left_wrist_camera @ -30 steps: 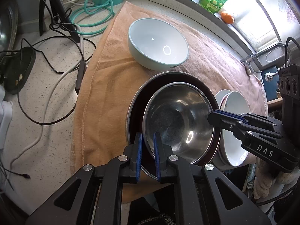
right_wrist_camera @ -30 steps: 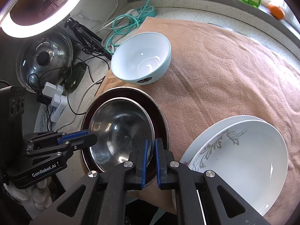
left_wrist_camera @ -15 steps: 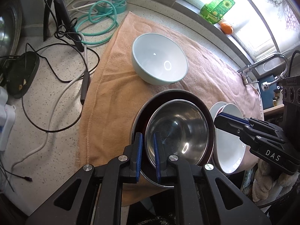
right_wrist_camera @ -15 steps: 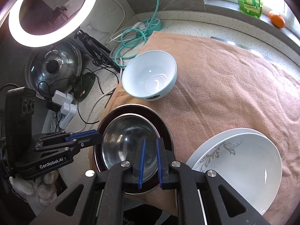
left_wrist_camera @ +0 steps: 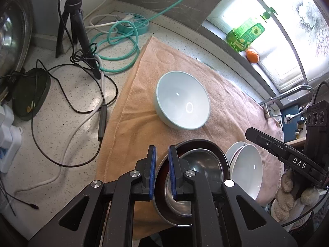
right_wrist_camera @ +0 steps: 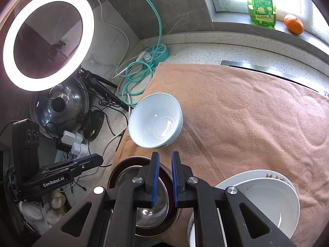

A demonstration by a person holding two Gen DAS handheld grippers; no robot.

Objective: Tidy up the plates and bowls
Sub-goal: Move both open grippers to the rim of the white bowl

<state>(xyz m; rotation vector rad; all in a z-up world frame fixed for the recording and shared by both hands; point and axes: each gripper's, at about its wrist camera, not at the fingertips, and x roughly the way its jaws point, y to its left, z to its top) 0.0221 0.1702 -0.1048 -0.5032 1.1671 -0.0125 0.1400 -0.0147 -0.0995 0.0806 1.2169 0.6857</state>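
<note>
A pale blue bowl [left_wrist_camera: 183, 100] stands alone on the tan towel [left_wrist_camera: 144, 123]; it also shows in the right wrist view [right_wrist_camera: 156, 121]. A steel bowl [left_wrist_camera: 197, 164] sits nested in a dark red bowl [left_wrist_camera: 205, 143] at the towel's near edge, also seen from the right [right_wrist_camera: 131, 170]. Two stacked white plates [right_wrist_camera: 267, 191] lie beside them, also in the left wrist view [left_wrist_camera: 246, 164]. My left gripper [left_wrist_camera: 161, 156] hovers above the dark bowl's left rim, jaws narrowly apart, empty. My right gripper [right_wrist_camera: 164, 162] hovers above the nested bowls, jaws narrowly apart, empty.
Teal cable coil and power strip [left_wrist_camera: 123, 41], black cables and a tripod [left_wrist_camera: 74, 20] lie left of the towel. A ring light [right_wrist_camera: 47, 39] and a pot lid [right_wrist_camera: 59, 113] stand at far left. Soap bottle [right_wrist_camera: 262, 2] and orange [right_wrist_camera: 294, 23] sit on the sill. A faucet [left_wrist_camera: 287, 96] is at right.
Both grippers have pulled back and up from the nested bowls, which now look smaller and lower in both views. The dishes have not moved.
</note>
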